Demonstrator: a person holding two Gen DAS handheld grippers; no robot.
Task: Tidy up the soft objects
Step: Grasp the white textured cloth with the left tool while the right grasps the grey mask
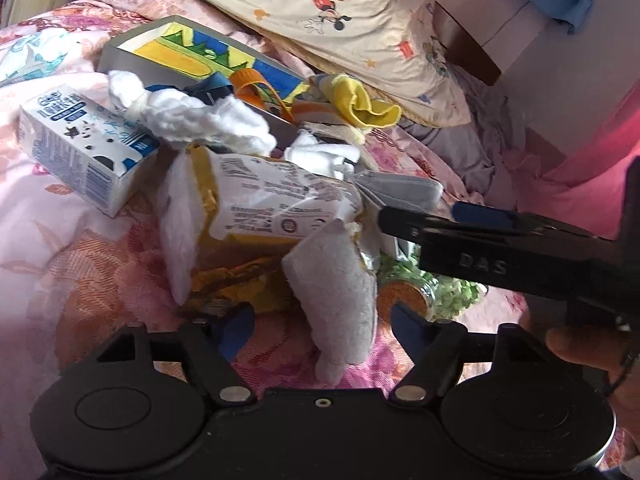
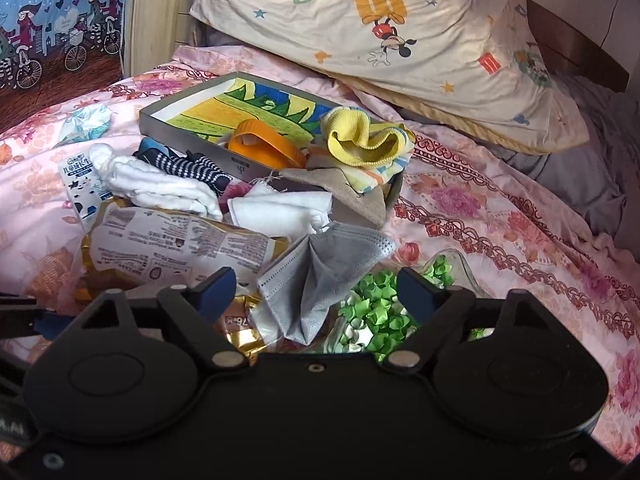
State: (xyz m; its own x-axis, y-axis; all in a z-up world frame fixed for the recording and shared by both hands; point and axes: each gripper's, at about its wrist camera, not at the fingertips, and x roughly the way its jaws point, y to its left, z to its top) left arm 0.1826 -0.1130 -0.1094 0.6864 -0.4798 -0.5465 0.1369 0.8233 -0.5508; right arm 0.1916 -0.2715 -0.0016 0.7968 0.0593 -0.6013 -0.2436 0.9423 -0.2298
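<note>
Right wrist view, lower centre: wide-open, empty right gripper [image 2: 316, 292] frames a grey face mask [image 2: 320, 276] on the bedspread [image 2: 500, 216], light and floppy, best pinched at its pleated middle.

Bed [image 2: 500, 216] under pink floral quilt, sunlit patches across it. Cartoon-print pillow [image 2: 400, 40] at head end, dark wooden headboard [image 2: 560, 44] behind. Pale wood panel [image 2: 160, 12] at far left corner; blue curtain [image 2: 56, 20] with cyclist figures beside it. Grey bedding [image 2: 592, 184] bunched at right edge.
</note>
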